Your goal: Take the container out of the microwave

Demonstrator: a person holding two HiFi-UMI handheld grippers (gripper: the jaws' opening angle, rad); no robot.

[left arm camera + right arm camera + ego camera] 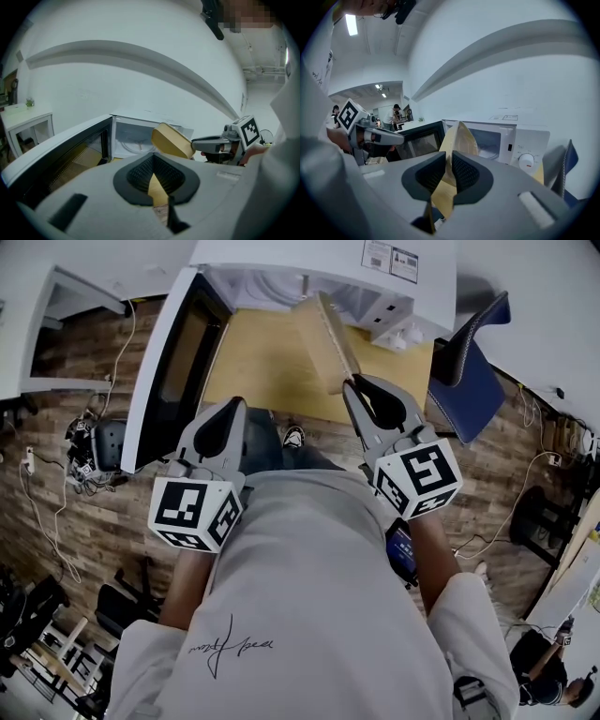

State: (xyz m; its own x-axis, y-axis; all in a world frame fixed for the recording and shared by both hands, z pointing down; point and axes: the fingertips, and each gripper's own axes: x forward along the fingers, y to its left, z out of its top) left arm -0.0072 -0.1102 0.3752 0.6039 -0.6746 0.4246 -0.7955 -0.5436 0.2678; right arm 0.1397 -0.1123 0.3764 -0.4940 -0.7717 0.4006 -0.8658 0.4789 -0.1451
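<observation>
The tan container [323, 343] hangs tilted on edge over the wooden table [248, 371], just outside the white microwave [309, 263]. My right gripper [352, 382] is shut on its rim; in the right gripper view the container wall [459, 136] stands between the pads. The microwave door [173, 362] is swung open to the left. My left gripper [234, 407] hovers beside the door, jaws shut and holding nothing. In the left gripper view the container [171, 140] and the right gripper [197, 143] are in front of the open oven cavity [133, 136].
A blue chair [469, 381] stands right of the table. Cables and gear [89, 451] lie on the wood floor at the left. The microwave's dial panel [525, 159] faces the right gripper. People stand far off in the room [396, 117].
</observation>
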